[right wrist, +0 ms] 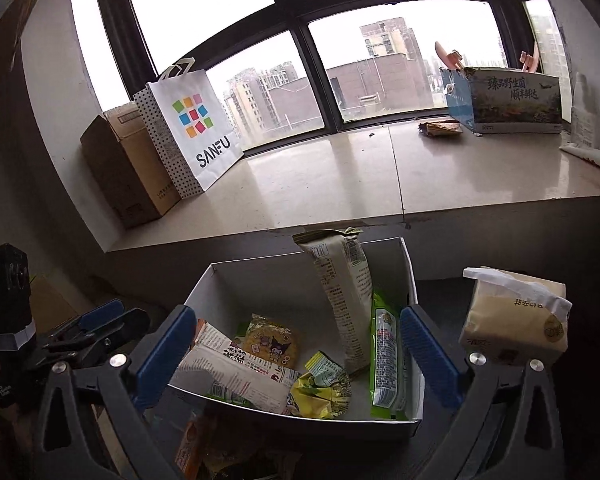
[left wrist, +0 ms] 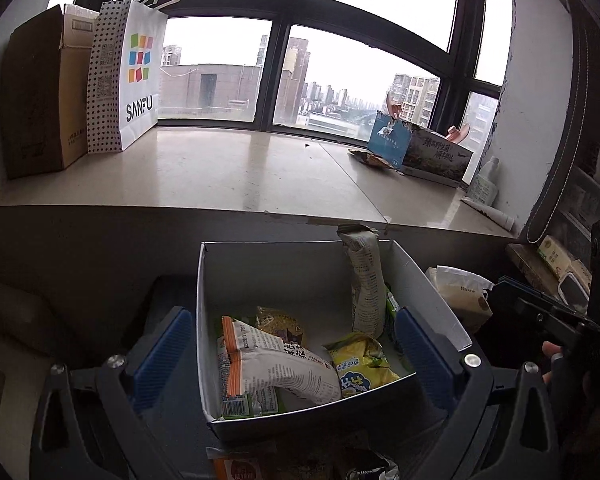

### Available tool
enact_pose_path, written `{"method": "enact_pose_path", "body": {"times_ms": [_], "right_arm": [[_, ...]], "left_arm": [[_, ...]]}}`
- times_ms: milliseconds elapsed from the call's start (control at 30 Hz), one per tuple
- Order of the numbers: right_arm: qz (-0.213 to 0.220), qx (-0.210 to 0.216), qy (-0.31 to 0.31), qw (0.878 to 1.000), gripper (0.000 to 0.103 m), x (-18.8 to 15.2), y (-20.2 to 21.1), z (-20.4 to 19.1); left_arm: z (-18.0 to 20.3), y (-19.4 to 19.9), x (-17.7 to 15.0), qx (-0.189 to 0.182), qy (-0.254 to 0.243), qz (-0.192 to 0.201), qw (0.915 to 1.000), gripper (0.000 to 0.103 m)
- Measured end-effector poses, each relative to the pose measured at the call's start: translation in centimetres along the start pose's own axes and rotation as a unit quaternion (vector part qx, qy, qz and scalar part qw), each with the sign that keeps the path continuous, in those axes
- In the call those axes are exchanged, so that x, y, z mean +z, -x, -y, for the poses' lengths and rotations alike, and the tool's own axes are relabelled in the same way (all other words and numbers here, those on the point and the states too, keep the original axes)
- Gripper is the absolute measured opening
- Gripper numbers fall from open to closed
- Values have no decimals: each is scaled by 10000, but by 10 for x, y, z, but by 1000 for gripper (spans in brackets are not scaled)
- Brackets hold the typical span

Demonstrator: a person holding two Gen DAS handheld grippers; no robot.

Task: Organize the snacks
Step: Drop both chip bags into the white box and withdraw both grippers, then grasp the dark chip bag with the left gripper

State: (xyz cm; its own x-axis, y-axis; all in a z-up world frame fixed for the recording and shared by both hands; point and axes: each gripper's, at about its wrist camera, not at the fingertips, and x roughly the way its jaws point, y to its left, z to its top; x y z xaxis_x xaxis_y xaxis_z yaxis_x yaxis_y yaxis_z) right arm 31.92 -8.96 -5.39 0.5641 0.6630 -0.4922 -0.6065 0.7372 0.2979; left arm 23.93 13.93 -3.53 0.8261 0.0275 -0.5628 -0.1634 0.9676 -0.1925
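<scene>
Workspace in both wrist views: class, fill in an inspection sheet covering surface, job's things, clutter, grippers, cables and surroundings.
Surface: dark, dim; mostly hidden.
Job's things: white box holds snack packets; tall packet leans upright; yellow packet lies flat; more packets below the box.
Clutter: tissue pack right of the box.
Grippers: left gripper and right gripper, jaws open, empty, either side of the box.
Cables: nothing seen.
Surroundings: window ledge with SANFU bag, cardboard box, printed carton.

A wide window (left wrist: 276,40) with dark frames shows grey daylight and city towers; below it a pale stone sill (left wrist: 228,172) carries a cardboard box (left wrist: 40,96) beside a white SANFU paper bag (left wrist: 128,76) at left
</scene>
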Motion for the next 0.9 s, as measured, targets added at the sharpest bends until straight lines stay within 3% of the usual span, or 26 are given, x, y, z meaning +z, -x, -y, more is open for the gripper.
{"method": "enact_pose_path", "body": {"times_ms": [233,300,500,733,900], "right_arm": [[287,-28,819,9962,103,-55,75,-21],[415,-42,904,9950,103,-72,96,-22],[528,-157,819,9951,103,-121,142,-14],[352,-306,432,9980,103,-182,165,12],[291,-364,191,9987,103,-208,177,31]], "left_arm": [[20,66,-44,-294,-221,342,9987,103],[23,81,-59,-136,-204,442,9987,103],[30,116,-105,-524,-44,423,9977,103],[48,123,-147,-702,-194,116,9973,103],[56,105,-159,-683,-137,-139,9975,103]]}}
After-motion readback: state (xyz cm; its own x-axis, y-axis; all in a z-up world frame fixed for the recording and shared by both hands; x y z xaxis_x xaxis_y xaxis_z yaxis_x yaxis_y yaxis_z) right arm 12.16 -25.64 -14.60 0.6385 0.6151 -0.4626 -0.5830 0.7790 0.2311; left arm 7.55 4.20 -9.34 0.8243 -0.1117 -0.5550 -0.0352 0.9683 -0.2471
